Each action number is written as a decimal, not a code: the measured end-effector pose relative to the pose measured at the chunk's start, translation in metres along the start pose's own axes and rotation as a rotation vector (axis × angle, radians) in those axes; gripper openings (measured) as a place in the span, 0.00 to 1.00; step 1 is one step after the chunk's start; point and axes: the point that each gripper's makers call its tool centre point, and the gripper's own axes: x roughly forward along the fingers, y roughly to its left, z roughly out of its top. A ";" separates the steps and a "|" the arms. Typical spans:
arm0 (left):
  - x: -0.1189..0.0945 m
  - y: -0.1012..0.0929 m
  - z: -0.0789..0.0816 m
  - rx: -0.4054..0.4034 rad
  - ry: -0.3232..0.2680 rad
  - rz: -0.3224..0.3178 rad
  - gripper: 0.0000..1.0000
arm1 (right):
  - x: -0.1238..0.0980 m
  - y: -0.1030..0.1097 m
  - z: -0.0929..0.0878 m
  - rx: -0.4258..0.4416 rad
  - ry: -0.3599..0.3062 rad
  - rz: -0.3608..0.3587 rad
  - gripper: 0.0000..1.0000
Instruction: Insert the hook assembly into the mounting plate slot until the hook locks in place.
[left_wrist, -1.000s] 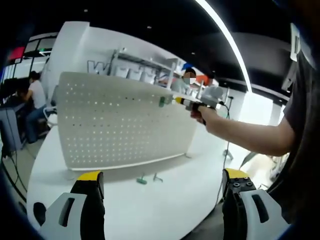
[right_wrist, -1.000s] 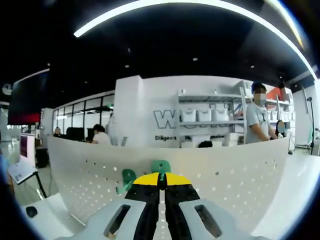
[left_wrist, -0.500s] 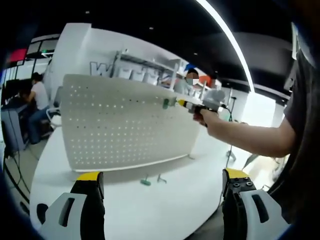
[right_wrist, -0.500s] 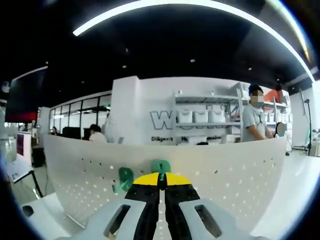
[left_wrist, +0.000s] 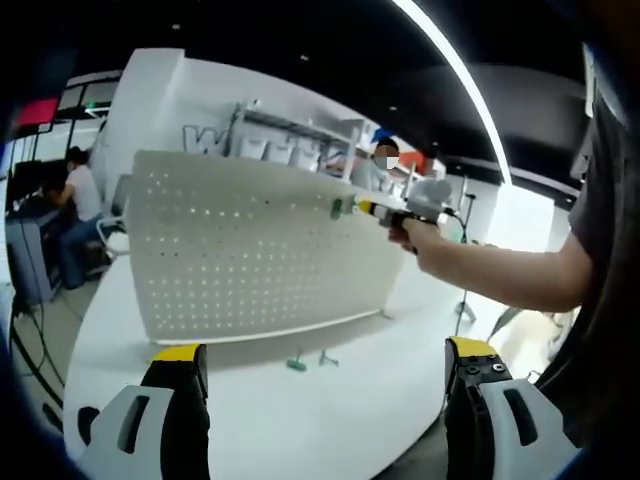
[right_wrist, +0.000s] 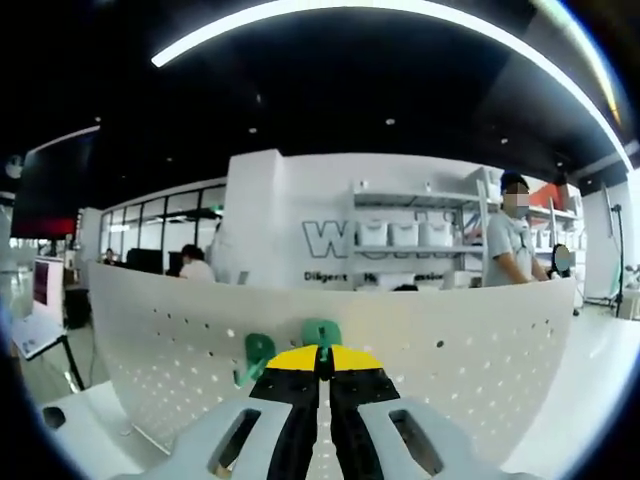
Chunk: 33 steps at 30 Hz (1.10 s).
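Barely anything has shifted in the last second: the right gripper (right_wrist: 322, 372) is still pressed up to the top edge of the white pegboard (right_wrist: 420, 370), its yellow-tipped jaws closed tight on a green hook (right_wrist: 322, 334) that pokes out at 12 o'clock from the tips. A second green hook (right_wrist: 256, 358) sits on the board just at 9 o'clock of the held one, slightly nearer to it than a second ago.

From the left gripper view, the person's forearm (left_wrist: 500, 275) reaches in from 3 o'clock, stretched nearly level, the hand (left_wrist: 412, 232) wrapped round the right gripper's handle, and the green piece meets the pegboard's upper right corner. How deep the hook sits in a hole is hard to make out; it is tiny and blurred there, and the right gripper's own jaws cover its lower part.

The left gripper (left_wrist: 325, 385) hangs low at 6 o'clock, jaws spread wide with nothing between them, above the white table (left_wrist: 300, 410). Two loose hooks (left_wrist: 310, 360), one green and one pale, lie on the table at the foot of the board, between the jaws in the view.

Behind the pegboard, a seated person (left_wrist: 68, 215) is at 9 o'clock and shelves with white bins (right_wrist: 405, 232) stand on the far wall.
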 end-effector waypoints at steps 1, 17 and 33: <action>0.000 0.000 0.000 -0.001 -0.001 0.000 1.00 | -0.001 0.001 0.000 0.000 0.000 -0.002 0.00; 0.005 0.002 -0.004 -0.001 0.016 -0.015 1.00 | -0.008 0.006 0.001 0.001 -0.002 -0.014 0.00; 0.004 0.001 -0.007 -0.008 0.018 -0.009 1.00 | -0.011 0.013 -0.005 0.036 0.008 -0.027 0.00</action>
